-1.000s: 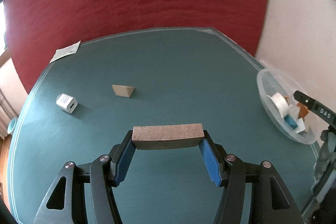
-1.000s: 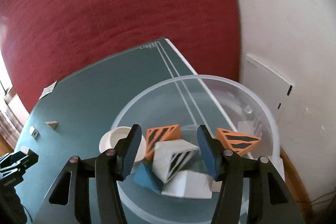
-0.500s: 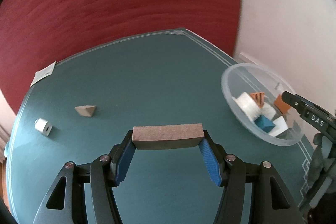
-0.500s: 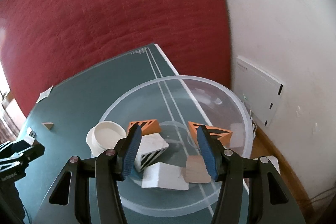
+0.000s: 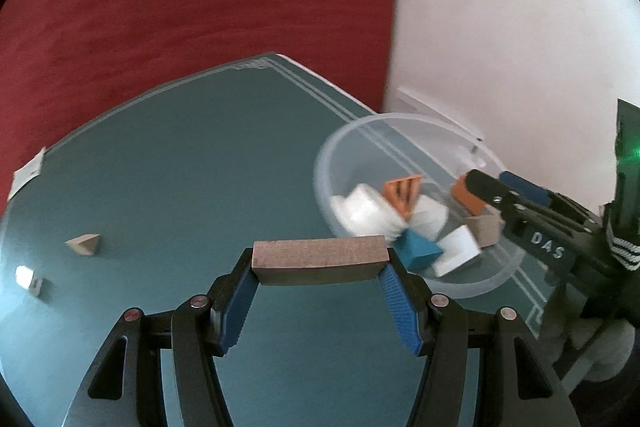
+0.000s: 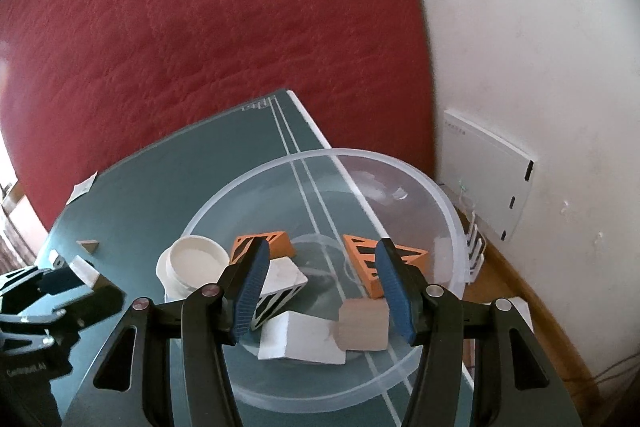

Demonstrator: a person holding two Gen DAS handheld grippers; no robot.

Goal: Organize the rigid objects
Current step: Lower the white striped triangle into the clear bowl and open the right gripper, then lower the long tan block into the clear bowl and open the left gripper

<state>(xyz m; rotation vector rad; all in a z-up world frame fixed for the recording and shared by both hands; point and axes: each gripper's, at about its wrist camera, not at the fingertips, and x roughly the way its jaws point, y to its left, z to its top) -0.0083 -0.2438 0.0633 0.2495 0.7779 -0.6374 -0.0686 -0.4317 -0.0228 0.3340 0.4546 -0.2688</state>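
The left hand-held gripper [image 5: 320, 281] pinches a flat wooden block [image 5: 319, 260] at lower centre. The right hand-held gripper [image 6: 320, 291] hangs spread over a clear plastic bowl [image 6: 404, 171].

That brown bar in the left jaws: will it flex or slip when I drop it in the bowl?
The bar looks stiff: it spans the wide-set jaws without sagging. Its matt, grainy face suggests wood, so probably grippy, not slippery. Flat sides mean it should land without rolling, though it may come to rest tilted on the blocks in the bowl.

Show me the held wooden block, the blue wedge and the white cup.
wooden block [image 5: 320, 259], left wrist view, front face.
blue wedge [image 5: 420, 251], left wrist view, top face.
white cup [image 6: 195, 259], right wrist view, inside.
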